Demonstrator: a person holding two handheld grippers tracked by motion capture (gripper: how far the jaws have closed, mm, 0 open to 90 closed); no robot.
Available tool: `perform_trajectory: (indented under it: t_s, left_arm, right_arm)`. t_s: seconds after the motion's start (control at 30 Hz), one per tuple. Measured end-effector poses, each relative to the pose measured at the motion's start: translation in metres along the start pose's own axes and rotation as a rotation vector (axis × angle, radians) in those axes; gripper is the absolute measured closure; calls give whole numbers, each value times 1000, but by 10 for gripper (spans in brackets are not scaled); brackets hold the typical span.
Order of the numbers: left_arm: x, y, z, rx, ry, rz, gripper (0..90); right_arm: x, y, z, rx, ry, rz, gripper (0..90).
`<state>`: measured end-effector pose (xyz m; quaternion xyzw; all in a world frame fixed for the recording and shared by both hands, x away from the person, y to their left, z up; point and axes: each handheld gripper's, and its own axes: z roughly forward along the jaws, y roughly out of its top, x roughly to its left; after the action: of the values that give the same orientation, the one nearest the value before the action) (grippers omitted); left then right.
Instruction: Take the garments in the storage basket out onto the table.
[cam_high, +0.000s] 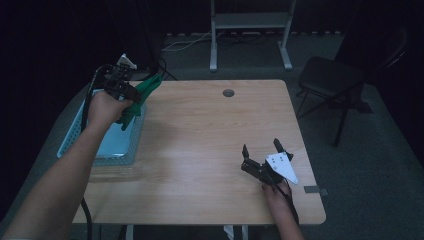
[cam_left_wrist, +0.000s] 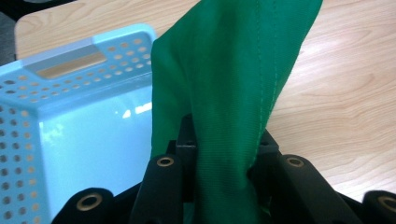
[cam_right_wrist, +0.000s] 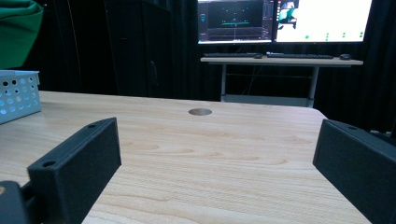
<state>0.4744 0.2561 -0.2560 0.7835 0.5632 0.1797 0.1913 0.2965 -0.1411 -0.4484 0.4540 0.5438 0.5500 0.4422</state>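
Green woven cloth (cam_left_wrist: 224, 93): one piece, pinched between the clenched fingers (cam_left_wrist: 163, 182) of my left gripper (cam_high: 117, 85), hanging over the near-right corner of the pale blue perforated plastic basket (cam_left_wrist: 70, 60) at the left edge of the light wooden worktop (cam_high: 210, 145). I judge this as the carry step; next I must centre the cloth over the basket, then release. One basket. My right gripper (cam_high: 261, 150) rests on the worktop, fingers (cam_right_wrist: 79, 163) spread wide, empty.

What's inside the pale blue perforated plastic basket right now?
The pale blue perforated plastic basket shows a bare, glossy floor where visible. The green cloth, clamped in the left gripper, hangs over its table-side rim and hides that part of the inside.
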Motion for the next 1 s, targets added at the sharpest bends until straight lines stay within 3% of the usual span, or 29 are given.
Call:
perform_trajectory:
  t_s: [0.3, 0.47, 0.67, 1.0]
  left_arm:
    - [-15, 4, 11, 19, -40, -13, 721]
    - [-25, 5, 21, 47, -55, 9, 722]
    - [-34, 8, 22, 28, -90, -17, 721]
    - [-38, 7, 27, 40, -83, -12, 721]
  right_arm:
    - [0, 0, 0, 0, 1, 0, 3]
    - [0, 0, 0, 1, 1, 1, 3]
    - [-1, 0, 0, 2, 1, 2, 3]
    - [0, 0, 0, 4, 6, 5, 3]
